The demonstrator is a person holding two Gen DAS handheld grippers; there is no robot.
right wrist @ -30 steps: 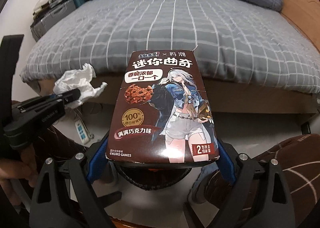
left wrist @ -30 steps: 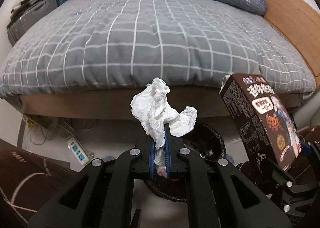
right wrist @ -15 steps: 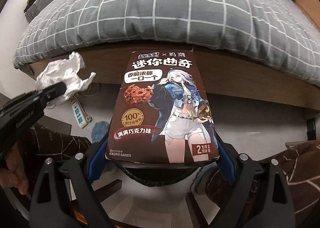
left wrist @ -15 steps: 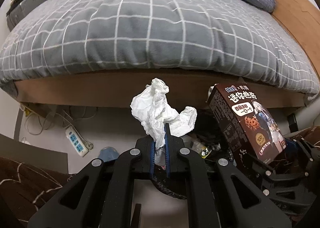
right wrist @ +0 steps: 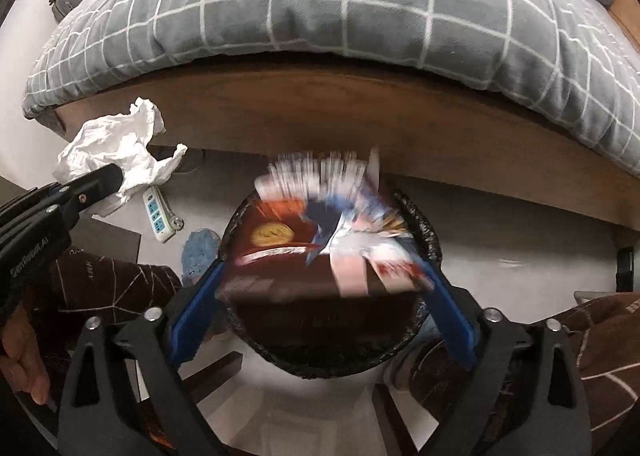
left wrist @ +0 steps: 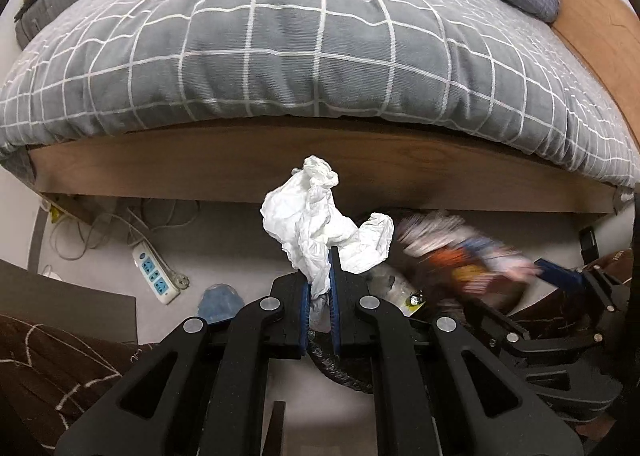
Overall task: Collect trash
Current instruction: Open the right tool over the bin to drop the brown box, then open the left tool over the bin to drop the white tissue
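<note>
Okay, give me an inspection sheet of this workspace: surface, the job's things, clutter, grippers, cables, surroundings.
Surface: pale floor beside the bed.
Job's things: crumpled tissue; blurred cookie box over the black trash bin.
Clutter: a blue object on the floor, unclear what.
Grippers: left gripper shut on the tissue; right gripper jaws have just been opening, box between them.
Cables: white power strip, loose cords.
Surroundings: grey checked duvet, wooden bed frame.
</note>
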